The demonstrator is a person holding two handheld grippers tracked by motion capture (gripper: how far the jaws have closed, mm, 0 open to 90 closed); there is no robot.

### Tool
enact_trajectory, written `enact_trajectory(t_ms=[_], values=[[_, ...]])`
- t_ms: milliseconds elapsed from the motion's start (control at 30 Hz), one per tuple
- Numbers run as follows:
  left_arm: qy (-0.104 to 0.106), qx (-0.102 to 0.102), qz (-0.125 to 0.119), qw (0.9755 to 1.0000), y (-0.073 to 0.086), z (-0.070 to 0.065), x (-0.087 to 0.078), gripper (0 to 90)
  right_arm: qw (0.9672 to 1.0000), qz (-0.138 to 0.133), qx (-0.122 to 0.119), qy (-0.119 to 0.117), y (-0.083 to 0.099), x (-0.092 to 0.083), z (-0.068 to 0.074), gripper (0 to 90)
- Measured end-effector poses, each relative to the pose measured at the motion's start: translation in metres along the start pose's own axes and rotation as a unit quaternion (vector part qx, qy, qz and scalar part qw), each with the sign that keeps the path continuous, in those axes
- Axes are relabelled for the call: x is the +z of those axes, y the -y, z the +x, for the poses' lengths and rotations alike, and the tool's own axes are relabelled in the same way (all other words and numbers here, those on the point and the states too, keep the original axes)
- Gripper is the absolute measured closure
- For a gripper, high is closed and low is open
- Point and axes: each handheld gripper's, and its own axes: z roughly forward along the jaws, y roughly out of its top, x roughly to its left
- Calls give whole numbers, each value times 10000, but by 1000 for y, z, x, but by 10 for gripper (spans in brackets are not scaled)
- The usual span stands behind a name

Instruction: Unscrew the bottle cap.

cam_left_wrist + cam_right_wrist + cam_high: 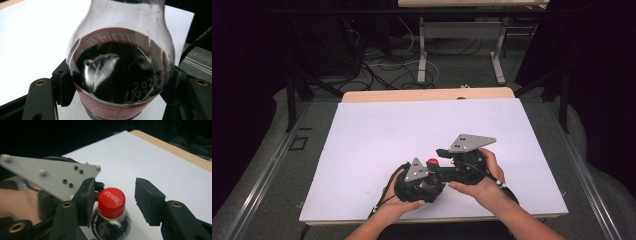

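White sheet [377, 140] covers the tabletop; a wooden edge shows along the far side, with dark floor, cables and table legs beyond.

Bottle [120, 72]: clear plastic, rounded shoulder, filled with a dark liquid that looks almost black. Red label with white print wraps the body; a printed date code sits on the clear wall above it, digits only partly legible. Red screw cap [111, 202] with white lettering sits on the neck. In the high view the cap [432, 162] shows as a small red dot at the near middle of the sheet, between the two hands.

Left gripper [417, 182]: jaws clamped on the bottle's body, one pad on each side of it in the left gripper view. Left hand [399, 202] wraps the grip from below.

Right gripper [113, 200]: jaws parted, one each side of the cap. The one at the view's left stands just beside or against the cap, contact not resolvable; the other stands clear of it with white sheet visible in the gap. Right hand [484, 182] holds it just right of the left gripper, the grey plates nearly adjacent.
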Motion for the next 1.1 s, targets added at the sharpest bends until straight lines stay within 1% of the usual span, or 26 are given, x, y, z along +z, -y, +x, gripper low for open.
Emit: enact_trajectory(t_ms=[67,133,167,233,267,367,400,433,467,500,567,633,667,700,733,767,800,833,867,900,933,967,1000,1033,1067,1100], values=[[-46,-6,-38,10000,0,1,0,293,10000,68,51,36,3,5,1,518],[-2,5,19,10000,-1,2,-2,293,9999,148,29,75,4,8,2,543],[-28,-13,-48,10000,0,1,-1,294,9999,146,-6,83,5,9,1,555],[-30,-10,-47,10000,0,1,-1,294,9997,214,62,-29,6,9,0,584],[-25,-21,-39,10000,0,1,-2,294,9998,169,100,-35,6,9,-1,596],[7,1,-25,10000,0,1,-2,294,9997,190,73,-114,6,7,-3,603],[31,19,-23,10000,0,1,-2,294,9996,212,6,-184,5,7,-3,604],[46,54,-52,10000,0,1,-2,294,9993,210,-166,-278,5,7,-4,605],[140,149,60,9998,-1,3,-3,294,9988,257,-276,-328,4,7,-6,606],[126,157,-42,9998,0,2,-3,294,9977,276,-387,-479,4,7,-8,606],[170,163,-43,9997,0,3,-3,294,9943,332,-635,-789,1,8,-15,606],[359,198,6,9992,-1,2,-5,294,9882,423,-891,-1170,-2,7,-23,606],[375,271,7,9989,-1,2,-5,294,9846,482,-991,-1358,-4,7,-27,607],[441,314,5,9985,-2,1,-5,295,9794,462,-1140,-1602,-6,9,-32,607],[441,314,5,9985,-2,1,-5,295,9736,554,-1234,-1840,-8,8,-36,607],[557,417,-4,9976,-2,0,-5,294,9672,615,-1322,-2080,-9,9,-40,607],[634,432,-11,9971,-2,-2,-5,294,9617,632,-1447,-2242,-10,9,-43,607],[665,527,-17,9964,-2,-3,-5,294,9545,675,-1570,-2445,-12,9,-46,607],[717,586,-5,9957,-2,-4,-5,294,9451,715,-1755,-2662,-13,10,-49,607],[717,586,-5,9957,-2,-4,-5,294,9391,720,-1824,-2824,-14,10,-51,608],[803,555,-17,9952,-2,-6,-5,294,9318,740,-1907,-2998,-15,11,-54,608],[803,555,-17,9952,-2,-6,-5,294,9318,740,-1907,-2998,-15,11,-54,608],[793,625,-9,9949,-2,-6,-4,294,9230,748,-2128,-3117,-16,12,-55,608],[775,712,12,9944,-2,-6,-4,294,9190,780,-2205,-3173,-16,12,-55,608],[823,661,17,9944,-1,-7,-4,294,9190,780,-2205,-3173,-16,12,-55,608],[832,666,11,9943,-1,-7,-4,294,9166,787,-2272,-3194,-16,12,-54,607]])
